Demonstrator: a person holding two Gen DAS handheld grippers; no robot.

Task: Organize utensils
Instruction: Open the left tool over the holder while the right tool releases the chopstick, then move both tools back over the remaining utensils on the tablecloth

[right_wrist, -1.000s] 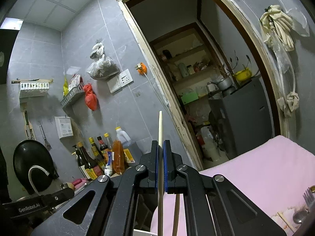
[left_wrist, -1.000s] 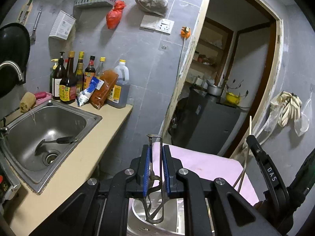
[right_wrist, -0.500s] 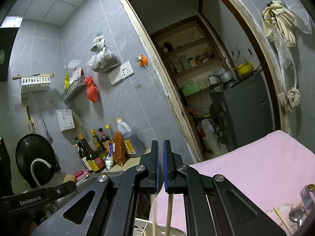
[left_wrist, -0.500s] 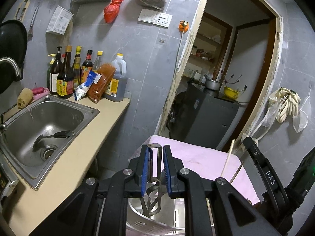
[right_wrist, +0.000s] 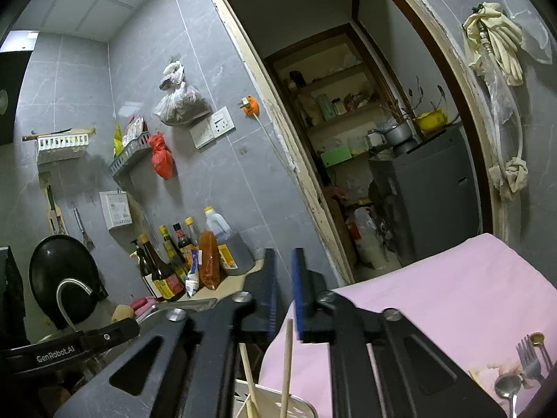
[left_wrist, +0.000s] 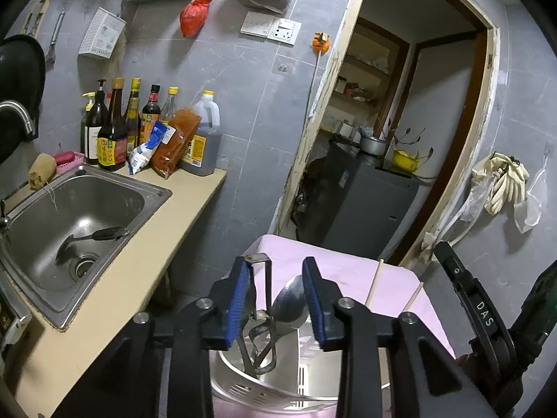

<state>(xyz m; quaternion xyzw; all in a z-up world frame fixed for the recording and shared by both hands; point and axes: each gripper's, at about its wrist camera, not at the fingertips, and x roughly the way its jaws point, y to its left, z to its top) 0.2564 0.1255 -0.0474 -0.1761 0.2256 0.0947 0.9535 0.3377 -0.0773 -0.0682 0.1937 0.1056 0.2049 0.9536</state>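
Both drops done, jaws just opening.
My left gripper (left_wrist: 275,299) and right gripper (right_wrist: 283,289) stand spread, empty; the peeler (left_wrist: 259,308) leans on one pad and may snag as I withdraw.

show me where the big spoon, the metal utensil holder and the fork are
spoon (left_wrist: 290,299), left wrist view, on its bowl.
metal utensil holder (left_wrist: 243,388), left wrist view, on its slotted wall.
fork (right_wrist: 529,360), right wrist view, on its tines.

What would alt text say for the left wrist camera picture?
The left gripper, blue-padded and open, hovers over a perforated steel utensil holder holding a metal spoon and wire-handled tool, on a pink cloth.
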